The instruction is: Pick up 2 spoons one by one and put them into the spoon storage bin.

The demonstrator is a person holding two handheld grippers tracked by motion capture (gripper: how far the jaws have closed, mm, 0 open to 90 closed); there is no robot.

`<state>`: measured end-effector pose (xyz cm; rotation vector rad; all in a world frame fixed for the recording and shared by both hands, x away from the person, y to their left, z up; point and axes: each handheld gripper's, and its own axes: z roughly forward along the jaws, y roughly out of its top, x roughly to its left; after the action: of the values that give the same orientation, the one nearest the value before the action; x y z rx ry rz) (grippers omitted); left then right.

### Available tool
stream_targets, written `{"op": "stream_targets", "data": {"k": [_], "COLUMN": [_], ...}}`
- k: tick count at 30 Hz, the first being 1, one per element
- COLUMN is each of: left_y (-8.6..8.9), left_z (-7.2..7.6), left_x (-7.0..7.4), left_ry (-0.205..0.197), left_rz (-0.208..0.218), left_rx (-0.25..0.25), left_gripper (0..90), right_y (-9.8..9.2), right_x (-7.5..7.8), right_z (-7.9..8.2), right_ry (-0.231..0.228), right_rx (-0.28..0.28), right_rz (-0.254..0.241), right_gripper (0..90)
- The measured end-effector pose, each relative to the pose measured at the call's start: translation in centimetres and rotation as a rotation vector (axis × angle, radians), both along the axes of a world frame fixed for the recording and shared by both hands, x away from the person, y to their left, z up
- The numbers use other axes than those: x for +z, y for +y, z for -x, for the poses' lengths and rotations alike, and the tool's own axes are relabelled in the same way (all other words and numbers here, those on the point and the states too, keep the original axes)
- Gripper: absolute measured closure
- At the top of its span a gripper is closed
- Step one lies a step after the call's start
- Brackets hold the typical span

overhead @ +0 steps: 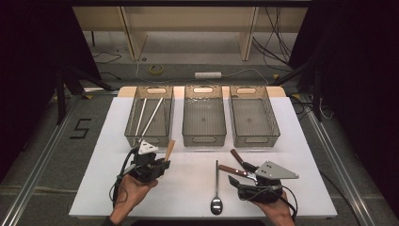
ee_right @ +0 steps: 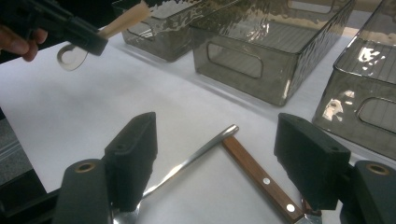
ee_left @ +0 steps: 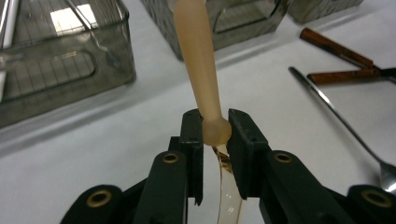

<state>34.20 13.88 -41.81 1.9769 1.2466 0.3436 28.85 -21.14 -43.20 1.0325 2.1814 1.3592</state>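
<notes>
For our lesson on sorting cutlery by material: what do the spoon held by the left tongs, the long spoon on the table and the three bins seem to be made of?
Held spoon: probably plastic; matte tan handle, translucent amber bowl end.
Long spoon: likely steel; bright mirror-like shine.
Bins: apparently smoky clear plastic; see-through, glossy walls.

You see the white table (overhead: 197, 188) brightly lit from above, its surroundings dark. Glare marks the grey bins (ee_right: 261, 51); the near jaws blur slightly.
</notes>
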Motion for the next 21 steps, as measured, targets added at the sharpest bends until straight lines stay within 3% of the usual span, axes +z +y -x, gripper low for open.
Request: {"op": "stream_targets", "data": {"k": [2,7,21], "left_y": [0.0,-0.1,-1.7], "left_z": [-0.6,-2.2,-6.9], "left_x": [0.5,1.5,2.3], "left_ry": [-0.004,-0.041,-0.048], "left_rz": [0.025,0.041,0.107], "left_rx": [-0.002,0.011,0.014], "left_gripper": [75.8,75.8,75.9], "right_y": [0.0,0.0,-0.1], "right_x": [0.0,0.0,-0.1], "right_z": [0.0,-0.1,-0.1], "right_ry": [0.0,0.002,0.005], "right_rx": [-0.001,-0.002,-0.004], "right_rz": [-0.001,-0.002,-0.002], "right_gripper": [31.1,31.1,31.1]}}
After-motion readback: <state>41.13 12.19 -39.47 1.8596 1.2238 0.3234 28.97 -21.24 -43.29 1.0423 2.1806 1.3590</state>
